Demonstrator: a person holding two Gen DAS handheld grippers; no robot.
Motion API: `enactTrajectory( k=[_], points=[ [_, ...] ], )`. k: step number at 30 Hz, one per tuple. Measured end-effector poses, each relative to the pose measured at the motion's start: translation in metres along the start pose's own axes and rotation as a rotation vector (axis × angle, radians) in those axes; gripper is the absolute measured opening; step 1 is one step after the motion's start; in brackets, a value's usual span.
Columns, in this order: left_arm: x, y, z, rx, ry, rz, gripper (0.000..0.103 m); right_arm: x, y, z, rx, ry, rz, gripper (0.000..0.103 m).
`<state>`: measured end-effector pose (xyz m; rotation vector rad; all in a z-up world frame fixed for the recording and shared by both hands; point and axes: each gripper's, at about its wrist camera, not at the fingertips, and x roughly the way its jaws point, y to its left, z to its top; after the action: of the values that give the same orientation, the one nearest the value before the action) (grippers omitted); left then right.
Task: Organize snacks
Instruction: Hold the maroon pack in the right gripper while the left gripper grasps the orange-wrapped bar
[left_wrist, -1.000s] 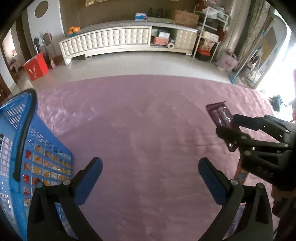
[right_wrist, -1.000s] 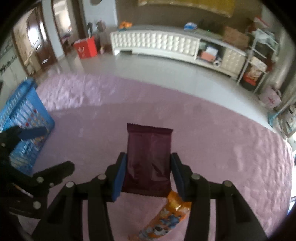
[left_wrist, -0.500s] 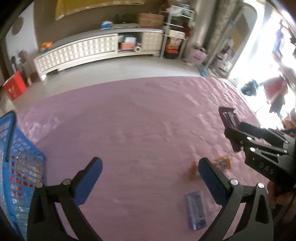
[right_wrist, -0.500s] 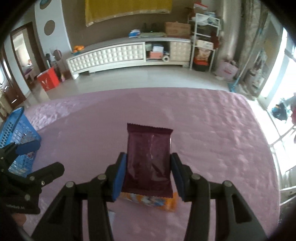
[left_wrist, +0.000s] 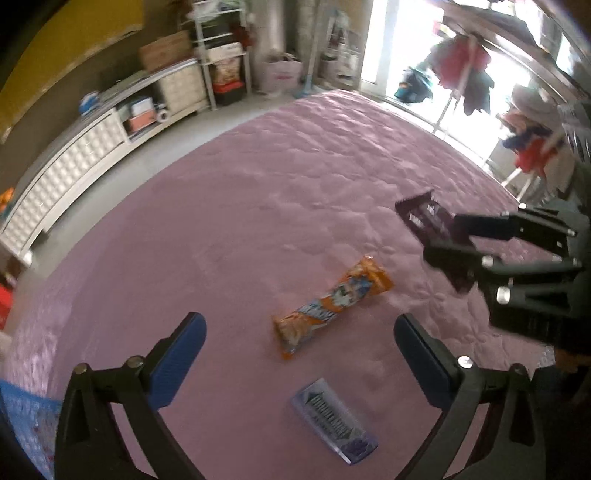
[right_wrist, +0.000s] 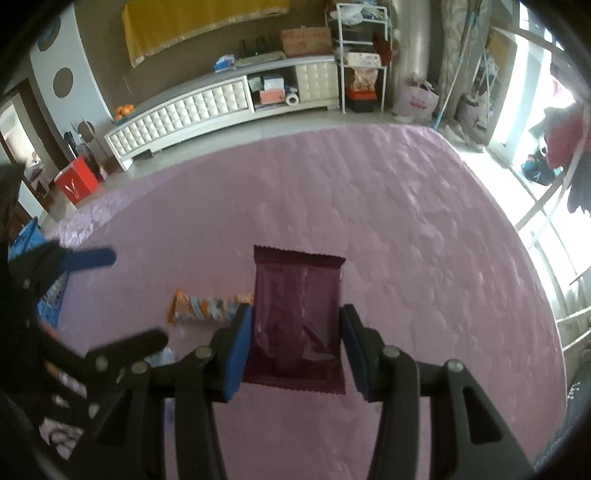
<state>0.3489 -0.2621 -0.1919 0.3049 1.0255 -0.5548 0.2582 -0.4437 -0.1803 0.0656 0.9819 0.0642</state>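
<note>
Maroon snack packet clamped between right gripper's fingers

Daylight glare from windows right; motion blur, fisheye-warped edges.

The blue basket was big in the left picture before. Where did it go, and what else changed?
Both grippers swung away from the blue basket, now just a corner at the left edge. The orange snack and pale blue packet came into view. The right gripper still holds the dark red packet; the left gripper stays open.
</note>
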Motion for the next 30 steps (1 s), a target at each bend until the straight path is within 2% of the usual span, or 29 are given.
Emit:
enactTrajectory(
  k=[1,2,3,5,8,11,14,16,19,22,23,24,30],
  points=[
    [0.004,-0.003,0.002,0.02,0.006,-0.007,0.098,0.002,0.0,-0.002,-0.001,0.012,-0.007,0.052],
    [0.007,-0.005,0.003,0.038,0.013,-0.005,0.092,0.005,-0.002,-0.005,-0.001,0.027,-0.015,0.052],
    [0.012,-0.009,0.004,0.066,0.024,-0.001,0.082,0.007,-0.004,-0.005,-0.004,0.04,-0.019,0.052],
    [0.026,-0.017,0.009,0.127,0.058,0.005,0.077,0.008,-0.008,-0.005,0.0,0.048,-0.023,0.052],
    [0.041,-0.023,0.009,0.188,0.098,0.003,0.071,0.005,-0.012,-0.004,0.016,0.038,-0.014,0.052],
    [0.049,-0.027,0.009,0.225,0.122,-0.017,0.071,0.005,-0.013,-0.008,0.006,0.043,-0.004,0.052],
    [0.06,-0.027,0.012,0.233,0.146,-0.038,0.063,0.01,-0.014,-0.01,0.001,0.066,-0.004,0.052],
    [0.067,-0.028,0.013,0.235,0.165,-0.031,0.063,0.01,-0.014,-0.01,-0.003,0.067,-0.007,0.052],
    [0.073,-0.032,0.009,0.236,0.178,-0.043,0.053,0.008,-0.01,-0.009,-0.007,0.059,-0.001,0.052],
    [0.072,-0.031,0.008,0.204,0.178,-0.071,0.035,0.008,-0.004,-0.008,-0.018,0.057,0.005,0.052],
    [0.07,-0.032,0.008,0.204,0.179,-0.07,0.023,0.008,-0.002,-0.008,-0.024,0.056,0.004,0.052],
    [0.069,-0.033,0.007,0.208,0.181,-0.063,0.019,0.007,-0.001,-0.008,-0.029,0.055,0.004,0.053],
    [0.058,-0.035,-0.003,0.195,0.172,-0.096,0.013,0.006,0.003,-0.007,-0.028,0.053,0.003,0.053]
  ],
)
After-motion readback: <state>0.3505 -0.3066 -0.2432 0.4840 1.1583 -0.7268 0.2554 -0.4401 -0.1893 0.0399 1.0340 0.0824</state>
